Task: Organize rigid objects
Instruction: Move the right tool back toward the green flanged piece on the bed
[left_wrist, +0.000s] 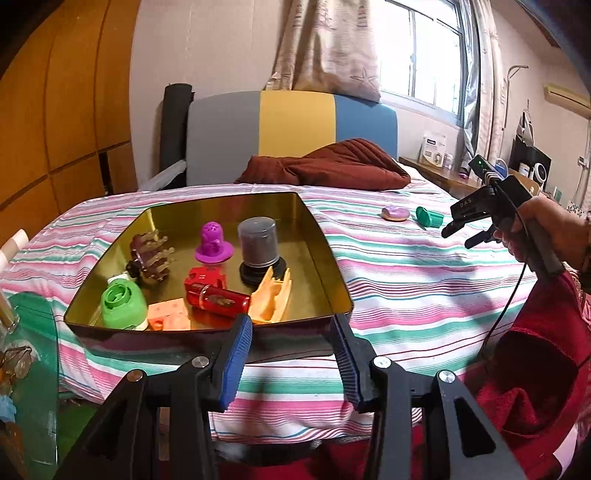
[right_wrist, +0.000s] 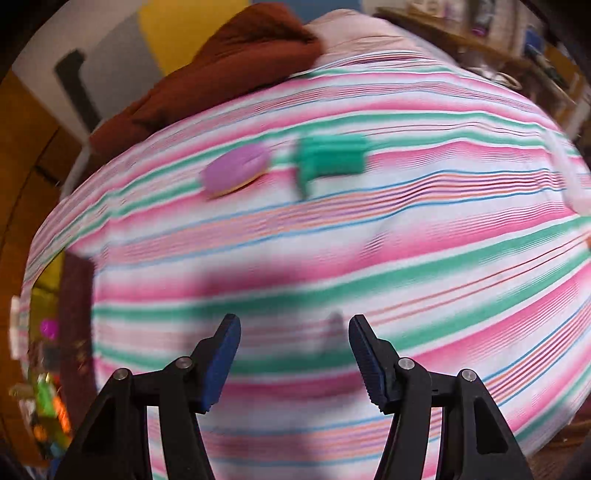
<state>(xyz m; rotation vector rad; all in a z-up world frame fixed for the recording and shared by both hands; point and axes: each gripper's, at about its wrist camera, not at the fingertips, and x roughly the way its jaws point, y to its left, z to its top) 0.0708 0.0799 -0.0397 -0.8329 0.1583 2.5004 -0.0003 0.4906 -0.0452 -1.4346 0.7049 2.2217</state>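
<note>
At the right of the left wrist view, the letters "DAS" are showing in pale print on the black body of the right hand-held gripper (left_wrist: 466, 229). Nothing else is reading clearly.

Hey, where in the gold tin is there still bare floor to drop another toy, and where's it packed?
Inside the gold tin, the back-left corner behind the purple toy and the right strip beside the grey canister are bare. The front is crowded: green toy, red car, orange piece. Both grippers are open.

Home bedroom, striped bedsheet (left_wrist: 406, 266), padded headboard (left_wrist: 295, 129), curtained window (left_wrist: 424, 55), wooden wardrobe (left_wrist: 55, 110)
</note>
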